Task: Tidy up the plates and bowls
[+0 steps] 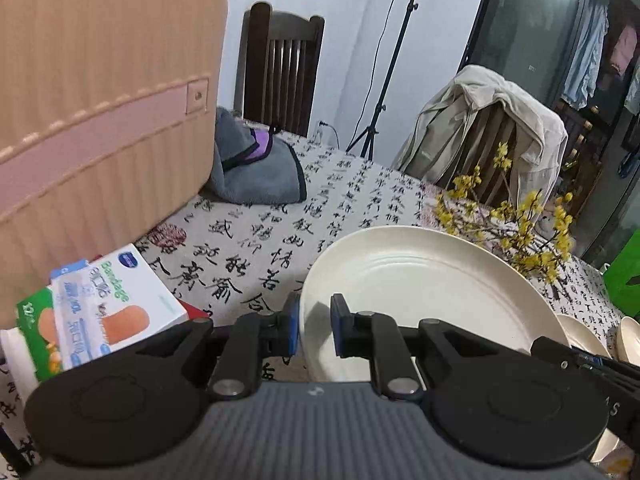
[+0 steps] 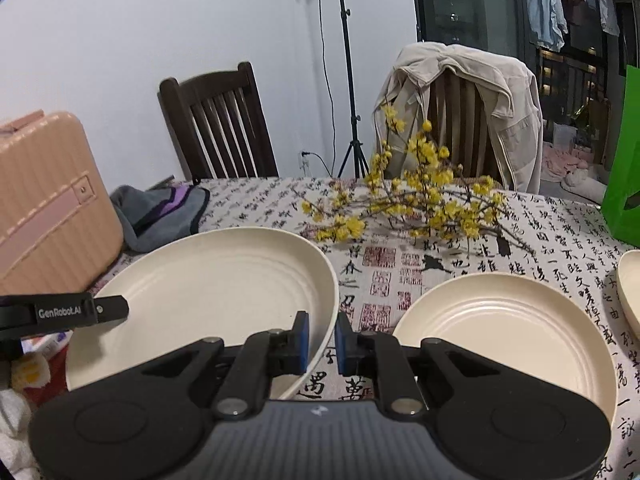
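A large cream plate (image 1: pixel 420 280) (image 2: pixel 208 292) is held between both grippers over the calligraphy tablecloth. My left gripper (image 1: pixel 316 328) is shut on its left rim, and the gripper's arm (image 2: pixel 80 312) shows at the left of the right wrist view. My right gripper (image 2: pixel 322 340) is shut on the opposite rim; part of it (image 1: pixel 580 360) shows at the right of the left wrist view. A second, smaller cream plate (image 2: pixel 500 336) lies on the cloth just right of the right gripper. Another cream dish (image 2: pixel 630 288) is cut off by the right edge.
A pink suitcase (image 1: pixel 100 100) stands on the table at the left, with a grey cloth (image 1: pixel 256 172) beside it and a bandage box (image 1: pixel 112 308) in front. Yellow flower branches (image 2: pixel 420 200) lie behind the plates. A green bag (image 2: pixel 624 168) stands far right. Two chairs and a tripod stand beyond.
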Available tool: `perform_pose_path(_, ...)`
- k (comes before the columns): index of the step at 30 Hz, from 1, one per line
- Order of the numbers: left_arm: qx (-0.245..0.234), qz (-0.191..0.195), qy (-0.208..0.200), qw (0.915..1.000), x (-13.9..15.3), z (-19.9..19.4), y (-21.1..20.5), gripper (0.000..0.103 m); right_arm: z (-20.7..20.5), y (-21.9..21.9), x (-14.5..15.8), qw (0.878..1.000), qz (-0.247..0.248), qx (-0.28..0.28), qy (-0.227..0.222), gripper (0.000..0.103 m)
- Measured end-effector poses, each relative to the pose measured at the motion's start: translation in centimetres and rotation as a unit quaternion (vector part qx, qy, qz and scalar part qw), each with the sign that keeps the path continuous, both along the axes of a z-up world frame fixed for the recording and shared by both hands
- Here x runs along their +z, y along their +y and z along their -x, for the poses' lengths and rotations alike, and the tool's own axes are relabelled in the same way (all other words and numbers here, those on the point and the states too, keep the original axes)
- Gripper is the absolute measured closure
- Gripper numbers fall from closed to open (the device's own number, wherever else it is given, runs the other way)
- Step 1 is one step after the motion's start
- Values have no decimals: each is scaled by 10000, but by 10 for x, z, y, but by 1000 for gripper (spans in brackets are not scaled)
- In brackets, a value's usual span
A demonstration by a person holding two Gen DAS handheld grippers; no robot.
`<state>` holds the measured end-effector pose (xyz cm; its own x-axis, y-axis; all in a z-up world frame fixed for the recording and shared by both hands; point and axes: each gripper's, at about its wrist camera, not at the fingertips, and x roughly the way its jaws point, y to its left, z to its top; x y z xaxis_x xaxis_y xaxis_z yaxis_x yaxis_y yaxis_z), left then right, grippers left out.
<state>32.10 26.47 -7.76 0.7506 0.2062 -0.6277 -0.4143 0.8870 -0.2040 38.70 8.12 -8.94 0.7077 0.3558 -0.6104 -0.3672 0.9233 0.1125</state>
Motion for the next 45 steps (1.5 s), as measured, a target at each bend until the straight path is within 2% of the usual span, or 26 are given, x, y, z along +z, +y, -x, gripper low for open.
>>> perform_pose_path(5,26,-118,-120,9999,13,11,-6,87,10,-3,15,9998,-3,33,-196,90)
perform_pose_path(18,-53,-234,-357,9991,39,37,-27,87,34,-24,43,9991,-202,-46,-374,91)
perform_pose_path(45,-335,-331,-689,9965,74,83,-80,87,83,-81,75,9962,-454,-226,-708,91)
